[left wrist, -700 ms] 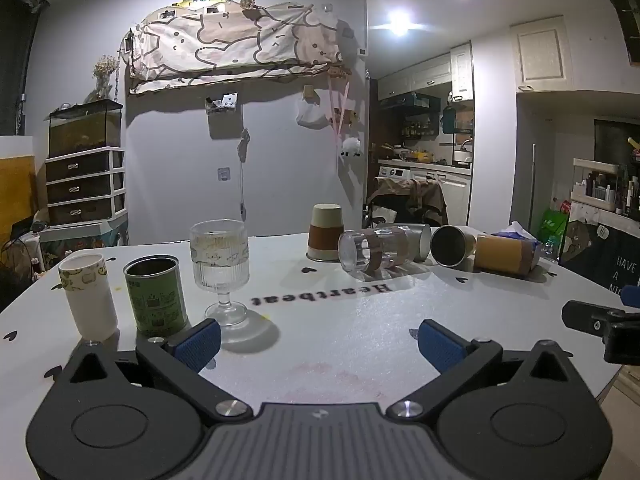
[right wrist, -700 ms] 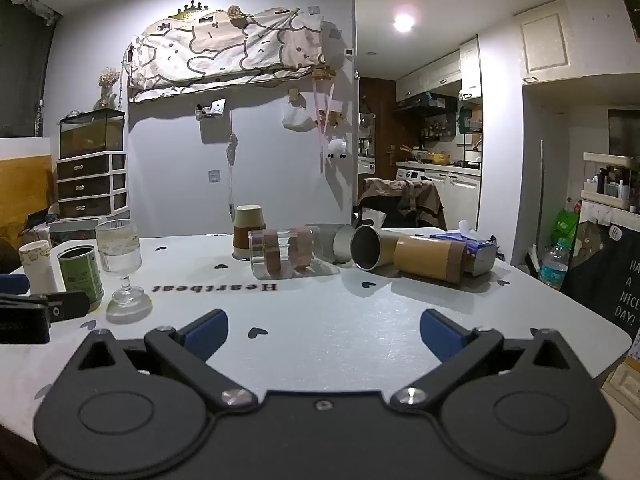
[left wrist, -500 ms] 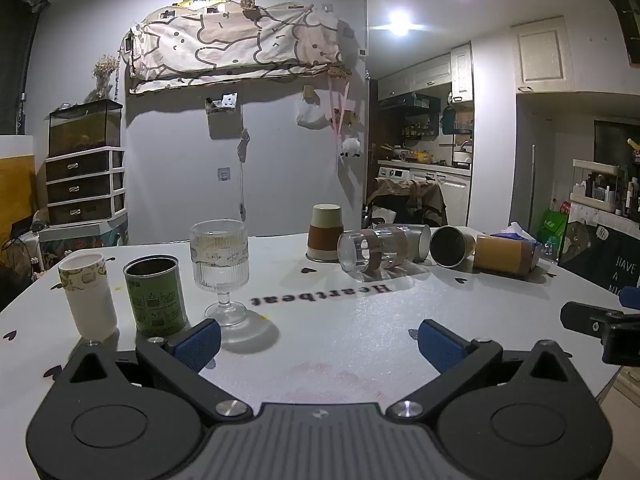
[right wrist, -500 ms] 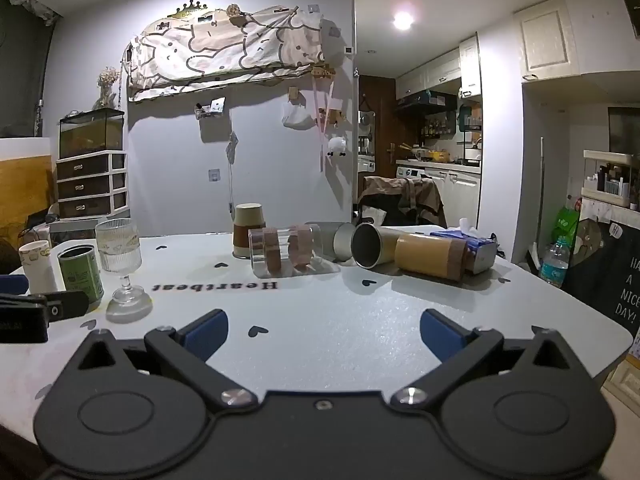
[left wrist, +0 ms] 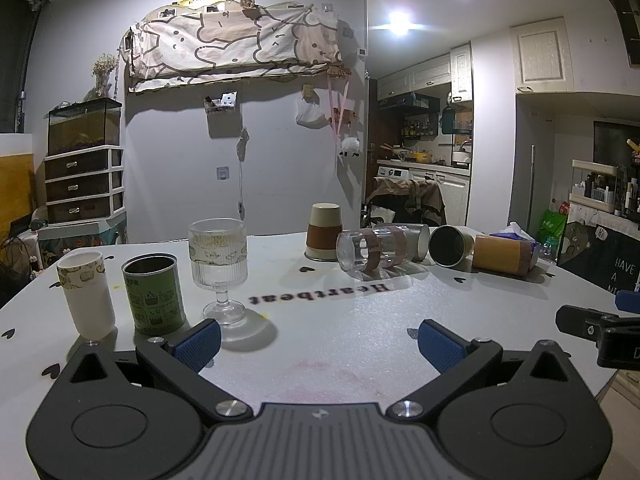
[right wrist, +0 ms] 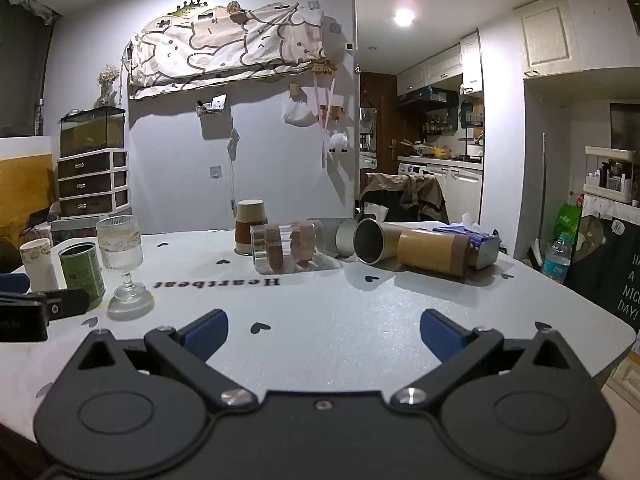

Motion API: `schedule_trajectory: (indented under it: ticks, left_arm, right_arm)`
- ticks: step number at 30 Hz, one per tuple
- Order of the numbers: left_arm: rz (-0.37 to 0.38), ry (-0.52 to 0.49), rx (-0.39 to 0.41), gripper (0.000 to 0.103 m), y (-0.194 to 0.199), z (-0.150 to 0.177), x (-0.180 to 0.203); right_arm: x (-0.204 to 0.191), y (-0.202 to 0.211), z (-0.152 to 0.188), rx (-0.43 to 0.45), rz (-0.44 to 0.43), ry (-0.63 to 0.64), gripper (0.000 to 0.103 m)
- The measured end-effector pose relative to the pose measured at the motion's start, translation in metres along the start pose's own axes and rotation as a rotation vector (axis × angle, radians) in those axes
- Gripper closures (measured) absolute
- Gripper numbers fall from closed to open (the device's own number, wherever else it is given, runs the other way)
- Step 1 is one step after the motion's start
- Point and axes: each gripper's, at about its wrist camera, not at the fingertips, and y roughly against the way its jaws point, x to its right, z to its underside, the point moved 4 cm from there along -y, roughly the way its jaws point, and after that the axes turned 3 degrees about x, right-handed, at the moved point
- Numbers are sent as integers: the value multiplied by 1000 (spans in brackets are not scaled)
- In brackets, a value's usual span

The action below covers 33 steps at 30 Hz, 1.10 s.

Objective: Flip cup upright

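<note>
Almost nothing is changed since earlier frames. Left gripper point(left wrist: 318, 340) and right gripper point(right wrist: 324, 330) remain released, well short of the toppled clear cup point(right wrist: 286, 252) beside the upside-down paper cup point(right wrist: 251, 226); no flip is begun.

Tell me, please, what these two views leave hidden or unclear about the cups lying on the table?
- Steel cup, right wrist view: mostly hidden behind the clear glass.
- Tissue pack, left wrist view: largely blocked by the yellow tumbler.
- Upside-down paper cup: contents underneath cannot be seen.
</note>
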Motion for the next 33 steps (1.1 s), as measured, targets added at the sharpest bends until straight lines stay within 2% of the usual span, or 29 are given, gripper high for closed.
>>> schedule_trajectory:
  ticks: [33]
  left_arm:
    - [1, 4, -1, 0, 0, 0, 0]
  right_arm:
    - [1, 2, -4, 0, -8, 0, 0]
